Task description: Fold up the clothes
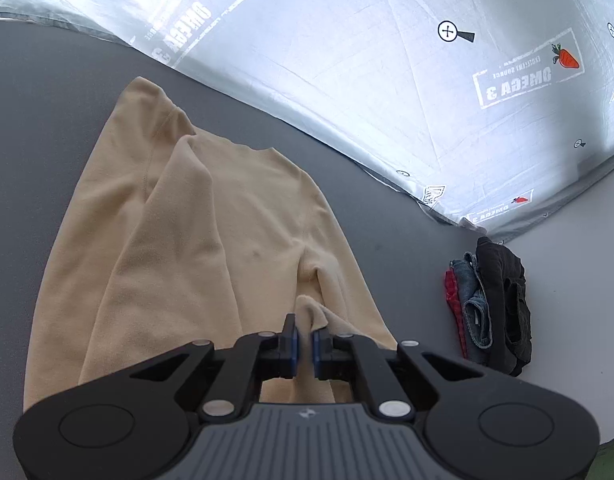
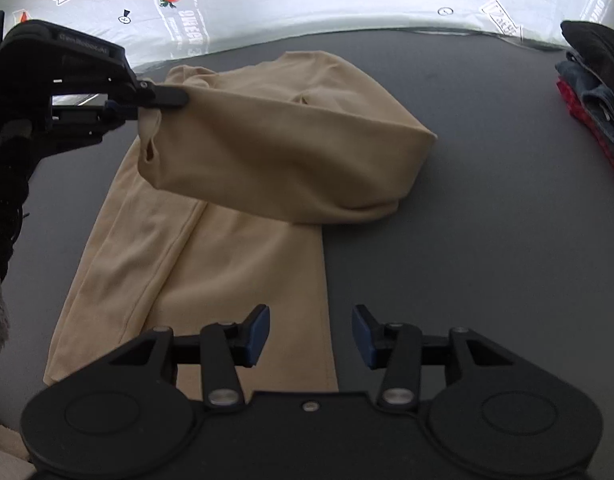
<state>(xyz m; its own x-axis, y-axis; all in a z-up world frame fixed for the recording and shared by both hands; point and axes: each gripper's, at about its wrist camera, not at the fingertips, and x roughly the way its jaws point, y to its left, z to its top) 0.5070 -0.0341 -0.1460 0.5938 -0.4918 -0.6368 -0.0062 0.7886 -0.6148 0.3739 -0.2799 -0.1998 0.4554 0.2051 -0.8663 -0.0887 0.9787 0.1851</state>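
A tan garment lies spread on the dark grey table. My left gripper is shut on a bunched corner of its cloth, lifted off the table. In the right wrist view that left gripper holds the corner up at the left, so part of the tan garment hangs folded over the flat part below. My right gripper stands open low over the garment's near edge, with nothing between its blue pads.
A stack of folded clothes, black, denim and red, sits at the table's right; the same stack shows at the right edge. A white printed sheet with carrot logos runs behind the table. A gloved hand holds the left gripper.
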